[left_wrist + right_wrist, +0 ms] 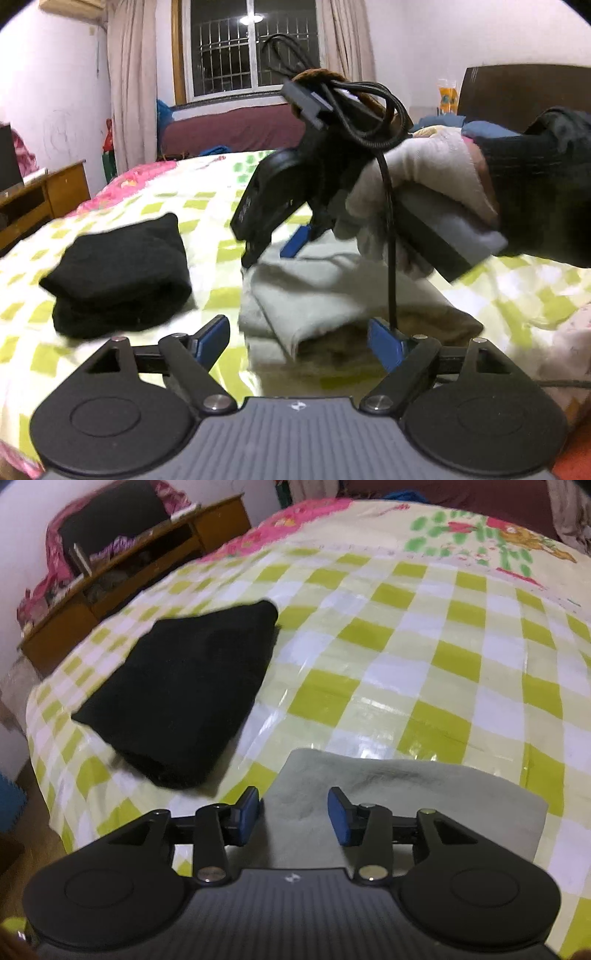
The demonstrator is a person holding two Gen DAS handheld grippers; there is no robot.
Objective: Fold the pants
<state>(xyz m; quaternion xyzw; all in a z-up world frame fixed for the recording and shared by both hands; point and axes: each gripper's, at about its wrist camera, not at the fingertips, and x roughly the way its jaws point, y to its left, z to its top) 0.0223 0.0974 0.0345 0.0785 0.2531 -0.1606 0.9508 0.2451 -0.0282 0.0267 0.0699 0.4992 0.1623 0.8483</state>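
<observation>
Right gripper (291,818) tips down over the folded grey fleece pants (406,797), blue pads spread apart. Left gripper (299,338) gapes wide just short of the pants, beside the folded black garment (118,277).

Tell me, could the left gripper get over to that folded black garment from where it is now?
Probably yes. The left gripper is open and holds nothing, and the black folded pants lie just to its left on the checkered bedspread, with only bare bedspread between. The right gripper works the grey pants, off that path.
</observation>
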